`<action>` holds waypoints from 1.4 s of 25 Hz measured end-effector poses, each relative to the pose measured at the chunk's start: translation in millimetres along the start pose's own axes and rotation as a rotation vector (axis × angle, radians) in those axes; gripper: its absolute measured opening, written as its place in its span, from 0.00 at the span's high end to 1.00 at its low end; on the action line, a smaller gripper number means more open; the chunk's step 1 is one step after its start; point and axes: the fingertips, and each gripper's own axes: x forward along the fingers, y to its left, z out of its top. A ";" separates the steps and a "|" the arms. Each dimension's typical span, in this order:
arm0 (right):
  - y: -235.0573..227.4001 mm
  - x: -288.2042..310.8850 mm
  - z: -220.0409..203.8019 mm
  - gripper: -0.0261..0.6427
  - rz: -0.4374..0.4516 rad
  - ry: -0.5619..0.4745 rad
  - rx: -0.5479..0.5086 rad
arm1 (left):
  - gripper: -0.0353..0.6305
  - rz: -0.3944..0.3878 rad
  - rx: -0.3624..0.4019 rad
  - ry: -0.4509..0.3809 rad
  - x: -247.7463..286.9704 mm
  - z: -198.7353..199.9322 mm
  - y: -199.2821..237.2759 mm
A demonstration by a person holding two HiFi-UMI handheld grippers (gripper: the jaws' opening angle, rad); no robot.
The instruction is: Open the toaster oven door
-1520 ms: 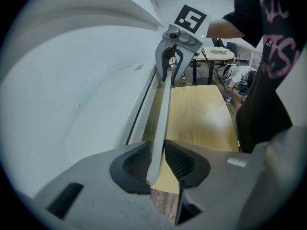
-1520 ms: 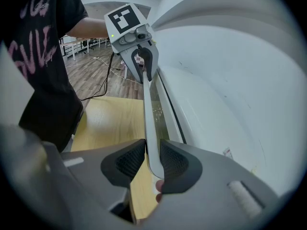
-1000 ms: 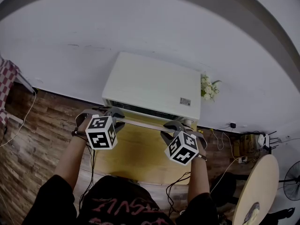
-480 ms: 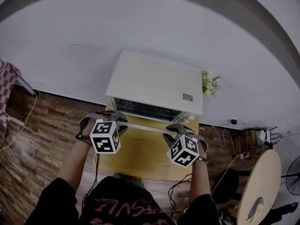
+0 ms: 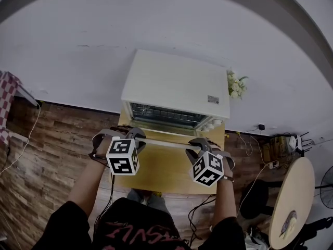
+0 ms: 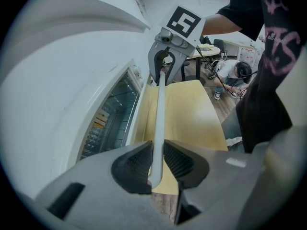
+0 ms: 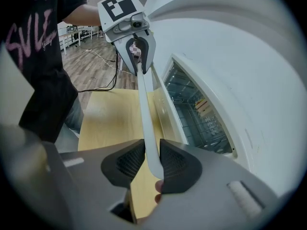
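Looking down from the head view, I see the oven [image 5: 177, 85] on a yellow table [image 5: 161, 173], its back against the white wall [image 5: 156, 25]. Its door [image 7: 194, 111] is tilted out at the top, partly open, and the wire rack [image 5: 165, 114] shows in the gap behind it (the glass also lets the rack show through in both gripper views). The handle [image 5: 165, 142], a pale bar along the door's upper edge, runs between my two tools.

My left gripper [image 6: 156, 163] has its jaws drawn in to a narrow slot on the bar's left end, with the ribbed pads pressing it from both sides. My right gripper [image 7: 152, 162] is clamped the same way on the right end. Both point steeply down at the bar.

Around the job, the knobs [image 5: 213, 123] sit at the oven's front right corner, just beside the right gripper's end of the handle. Flowers [image 5: 235, 86] stand against the wall near the oven's right rear corner, well apart from the door. The table's yellow top lies under the door, and my torso [image 5: 135, 225] crowds its near edge. Cables [image 5: 250, 186] trail over the wood floor [image 5: 47, 139] on the right, near a round table [image 5: 291, 202]. A checked cloth [image 5: 6, 90] shows at the far left edge.
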 end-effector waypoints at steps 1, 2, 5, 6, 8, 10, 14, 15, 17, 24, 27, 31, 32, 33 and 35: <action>1.5 0.7 -0.2 0.80 -0.005 0.002 0.000 | 0.82 0.004 0.005 0.002 0.4 -0.9 -1.5; 2.3 1.2 -0.7 0.80 -0.012 0.003 -0.001 | 0.82 0.008 0.009 0.003 1.1 -1.3 -2.6; 5.7 1.3 -4.7 0.80 -0.028 0.004 -0.004 | 0.82 0.014 0.016 0.007 4.8 0.2 -7.3; 6.8 1.3 -5.6 0.80 -0.032 0.002 -0.005 | 0.82 0.017 0.017 0.008 5.7 0.5 -8.5; 7.7 1.3 -5.3 0.80 -0.039 -0.005 -0.007 | 0.82 0.028 0.010 0.009 5.7 -0.2 -9.0; 7.7 1.3 -4.2 0.80 -0.046 -0.010 -0.013 | 0.82 0.044 -0.009 0.013 4.5 -1.3 -8.2; 9.6 1.0 -5.0 0.80 -0.057 -0.016 -0.028 | 0.82 0.072 -0.009 0.040 5.6 -1.9 -10.5; 11.1 1.4 -5.3 0.80 -0.061 -0.019 -0.032 | 0.82 0.077 -0.006 0.045 6.0 -2.5 -11.8; 14.7 2.4 -6.4 0.80 -0.070 -0.023 -0.044 | 0.82 0.090 0.000 0.054 7.4 -3.4 -14.8; 25.1 3.3 -9.9 0.81 -0.086 -0.036 -0.075 | 0.81 0.160 -0.010 0.052 10.8 -5.8 -23.7; 32.3 4.7 -11.9 0.81 -0.084 -0.038 -0.084 | 0.81 0.158 0.001 0.074 13.5 -7.7 -30.7; 41.0 8.9 -15.6 0.81 -0.085 -0.030 -0.101 | 0.81 0.168 0.000 0.080 18.5 -10.6 -39.2; 43.0 10.0 -16.1 0.81 -0.091 -0.033 -0.103 | 0.81 0.172 0.000 0.085 19.7 -11.6 -41.0; 44.9 10.8 -16.5 0.81 -0.097 -0.036 -0.106 | 0.81 0.176 0.000 0.090 20.6 -12.5 -42.7; 48.0 11.7 -17.6 0.81 -0.109 -0.041 -0.110 | 0.81 0.184 -0.004 0.098 22.0 -13.4 -45.7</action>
